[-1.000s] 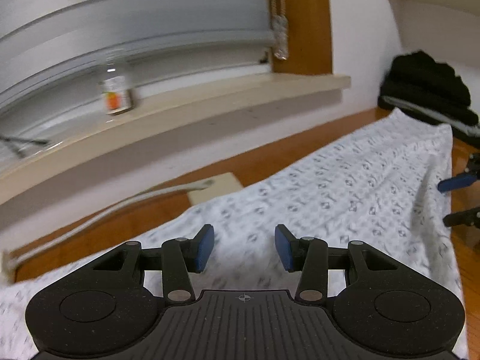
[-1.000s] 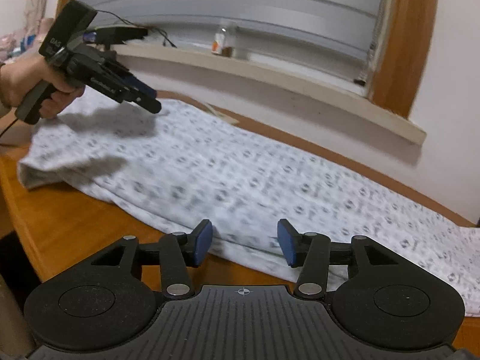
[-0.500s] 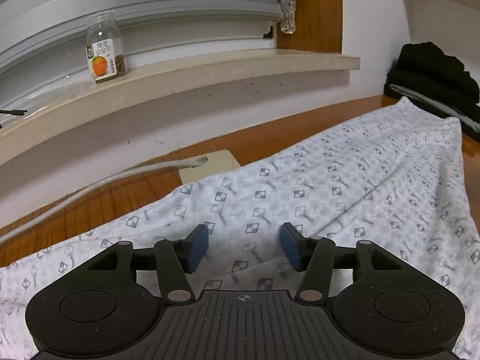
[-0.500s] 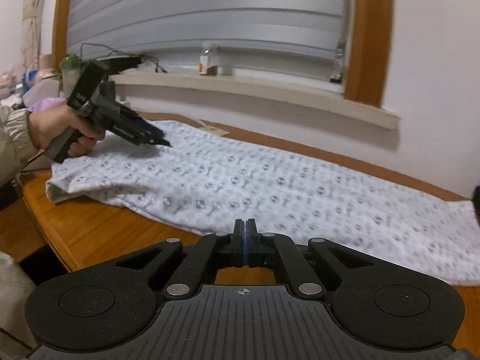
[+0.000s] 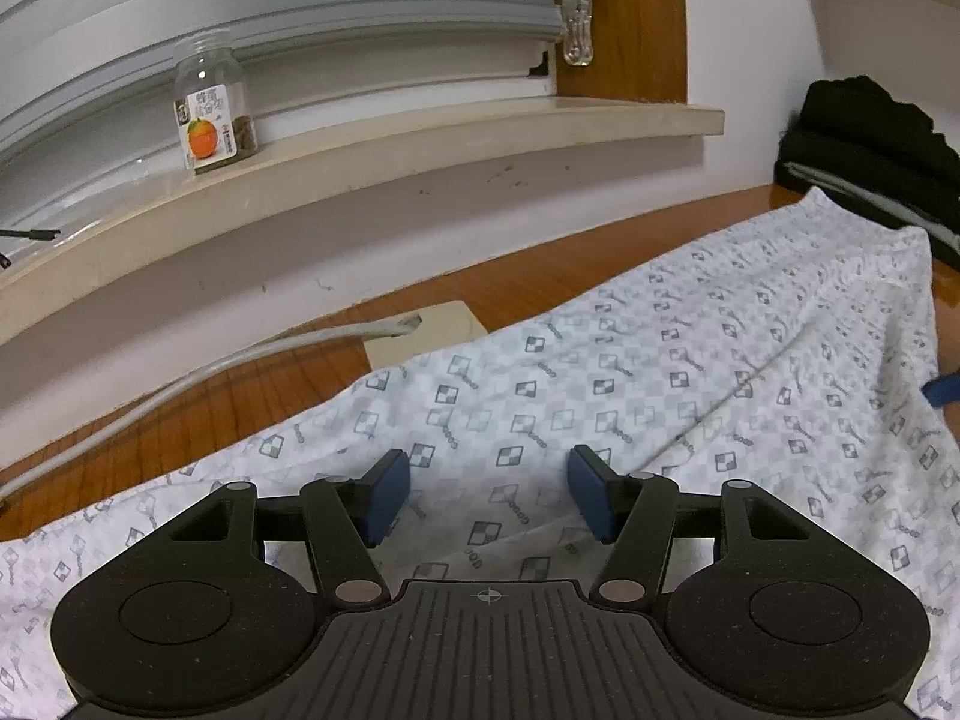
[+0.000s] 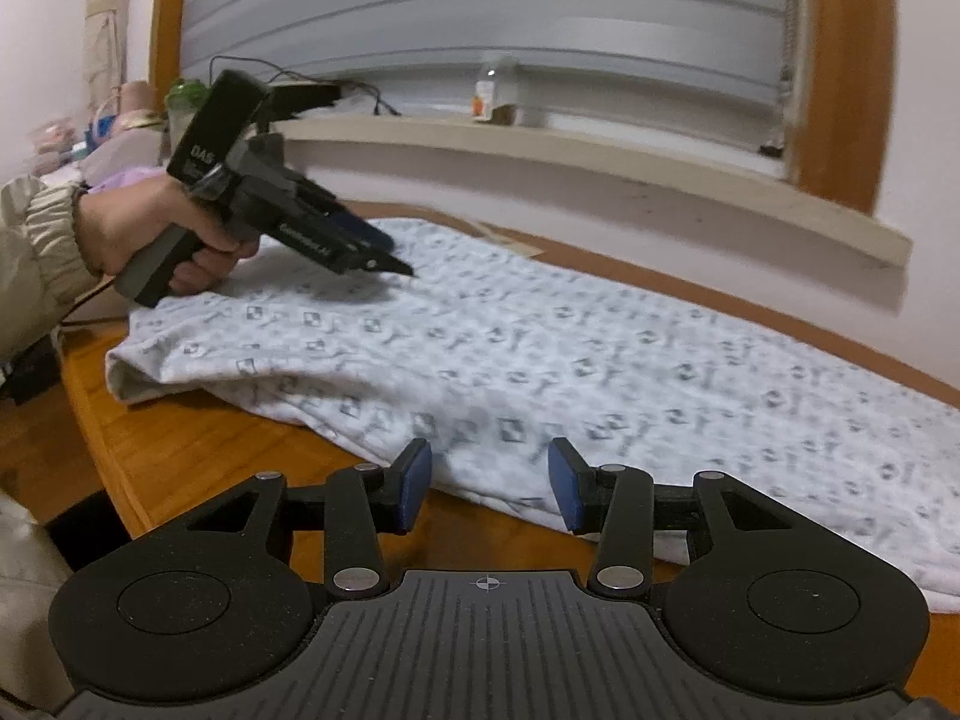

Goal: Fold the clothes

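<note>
Left hand-held gripper [image 5: 489, 495] opening over patterned garment [image 5: 690, 372], right hand-held gripper [image 6: 489, 483] opening, near-empty jar [image 5: 215, 111] on sill

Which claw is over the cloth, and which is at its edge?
The left claw hangs over the patterned cloth, jaws opening, nothing gripped. The right claw sits at the cloth's near edge above the wooden table, jaws opening too.

Indoor light, dim-ish and warm, no daylight through the closed blind [image 5: 270, 12]. Left wrist view sharp; strong fisheye bends the windowsill [image 5: 360, 150] into an arc, corners vignette black. Right wrist view motion-blurred: print on the garment [image 6: 570, 360] smears, jar [image 6: 495, 90] on the sill soft. Soft shadow under the left claw [image 6: 384, 255] falls on the cloth. Mild glare on the wooden surface [image 6: 180, 438] at its near edge.
</note>
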A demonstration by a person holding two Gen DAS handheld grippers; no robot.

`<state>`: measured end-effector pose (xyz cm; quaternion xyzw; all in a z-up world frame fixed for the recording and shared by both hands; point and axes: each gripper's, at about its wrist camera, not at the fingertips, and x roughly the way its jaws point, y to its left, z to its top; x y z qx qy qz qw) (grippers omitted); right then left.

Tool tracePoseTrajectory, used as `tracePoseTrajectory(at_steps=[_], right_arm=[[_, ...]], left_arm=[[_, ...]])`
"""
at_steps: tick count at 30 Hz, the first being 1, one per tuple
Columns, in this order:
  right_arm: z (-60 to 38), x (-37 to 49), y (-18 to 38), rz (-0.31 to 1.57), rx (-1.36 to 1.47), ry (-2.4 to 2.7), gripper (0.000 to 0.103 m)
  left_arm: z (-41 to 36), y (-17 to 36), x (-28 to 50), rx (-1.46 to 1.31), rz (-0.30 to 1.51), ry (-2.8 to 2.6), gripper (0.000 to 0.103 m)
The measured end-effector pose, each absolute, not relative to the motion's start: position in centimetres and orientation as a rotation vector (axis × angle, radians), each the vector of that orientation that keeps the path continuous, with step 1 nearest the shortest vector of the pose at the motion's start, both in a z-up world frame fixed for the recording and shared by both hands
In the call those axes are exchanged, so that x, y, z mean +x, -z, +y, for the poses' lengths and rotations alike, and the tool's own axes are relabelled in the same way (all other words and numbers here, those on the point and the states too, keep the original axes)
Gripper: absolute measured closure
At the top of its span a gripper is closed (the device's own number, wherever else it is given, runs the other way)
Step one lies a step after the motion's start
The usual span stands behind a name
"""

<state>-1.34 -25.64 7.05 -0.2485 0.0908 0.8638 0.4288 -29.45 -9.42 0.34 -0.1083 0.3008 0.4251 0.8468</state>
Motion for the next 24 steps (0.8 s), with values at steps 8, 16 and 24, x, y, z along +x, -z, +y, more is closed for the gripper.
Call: tracePoseTrajectory(at_steps=[8,16,24], right_arm=[[-27.1,-0.3,-8.2,0.235,-0.534,-2.169,0.101],[-30.0,1.0,-7.8,0.235,-0.592,-2.148,0.101],[-26.9,7.3,-8.4,0.347,-0.402,-1.905,0.072]], left_arm=[[-9.3,-0.3,-29.6,-0.246,0.63,-0.901,0.038],[-8.9,-0.4,-29.5,-0.233,0.646,-0.917,0.03],[-9.3,-2.5,-25.3,-0.215,0.553,-0.84,0.025]])
